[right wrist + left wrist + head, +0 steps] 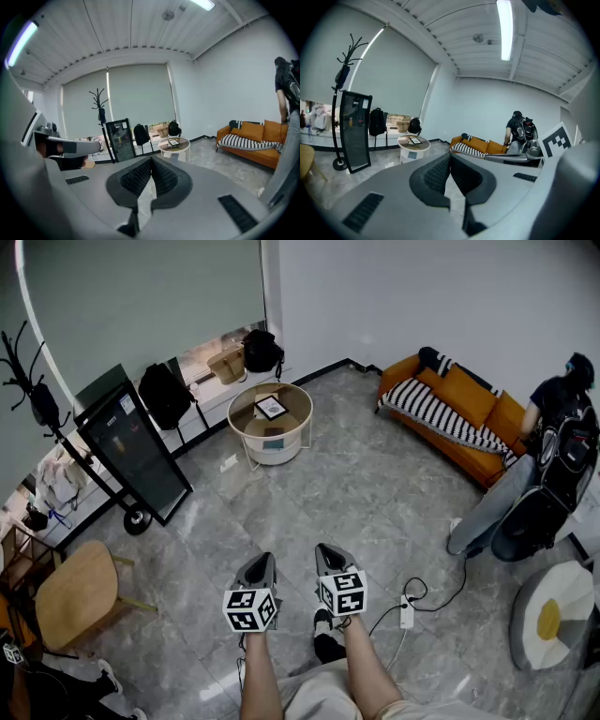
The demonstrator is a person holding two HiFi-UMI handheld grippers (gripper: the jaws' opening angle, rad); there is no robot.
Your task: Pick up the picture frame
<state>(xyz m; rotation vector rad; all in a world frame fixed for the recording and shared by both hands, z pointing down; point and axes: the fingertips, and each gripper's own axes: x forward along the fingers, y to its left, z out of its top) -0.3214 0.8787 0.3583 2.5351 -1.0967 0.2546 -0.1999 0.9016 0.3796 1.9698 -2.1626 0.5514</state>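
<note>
The picture frame (271, 408) is small, black-edged with a white mat, and lies flat on a round white side table (246, 427) far across the room. It also shows small in the left gripper view (415, 140) and in the right gripper view (174, 142). My left gripper (262, 567) and right gripper (326, 557) hover side by side over the grey floor, well short of the table. Both are shut with nothing between the jaws; the tips meet (450, 157) (151, 161).
A black standing sign on wheels (133, 454) and a coat rack (28, 381) stand left of the table. An orange sofa (459, 413) lines the right wall, with a person (553, 446) beside it. A wooden chair (75, 592) sits at left, a power strip (407, 612) on the floor.
</note>
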